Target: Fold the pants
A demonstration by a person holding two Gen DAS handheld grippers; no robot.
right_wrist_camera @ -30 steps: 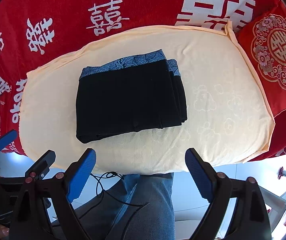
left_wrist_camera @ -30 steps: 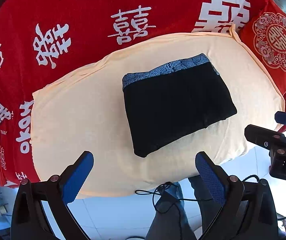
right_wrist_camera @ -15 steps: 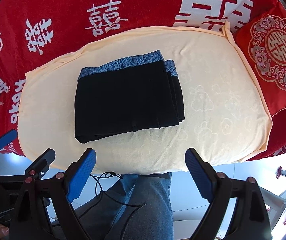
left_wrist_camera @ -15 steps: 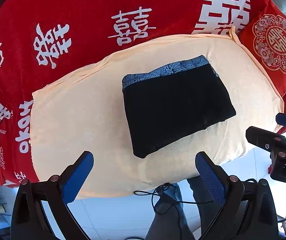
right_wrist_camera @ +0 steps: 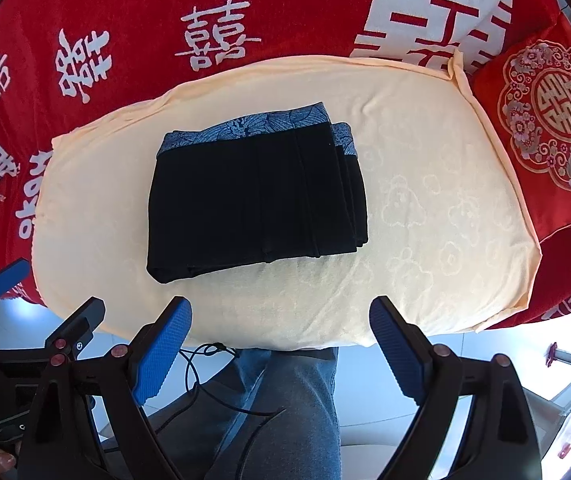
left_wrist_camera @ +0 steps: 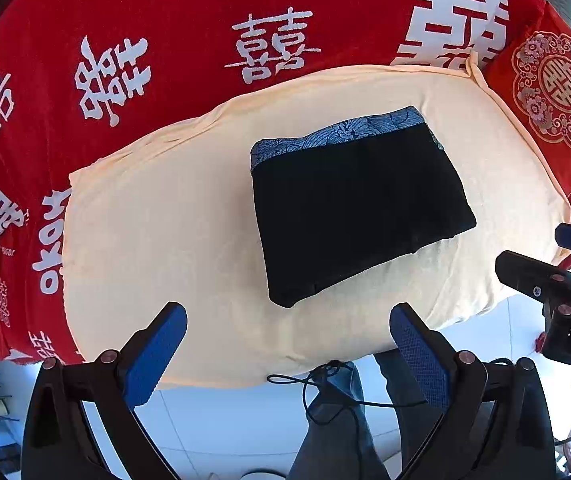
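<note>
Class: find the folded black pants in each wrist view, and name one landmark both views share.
Left wrist: pants right of centre on the cream towel.
Right wrist: pants left of centre on the towel.
Shared landmark: the pants' patterned blue waistband, on the far edge.

Black pants [right_wrist_camera: 253, 200] — folded flat

Both wrist cams look almost straight down from well above, each framed by its own open tongs at the bottom edge. They share the cream towel [left_wrist_camera: 157, 216] and folded black pants [right_wrist_camera: 253, 204]. The left cam sits further left, so the pants land right of centre there, left of centre in the right cam.
</note>
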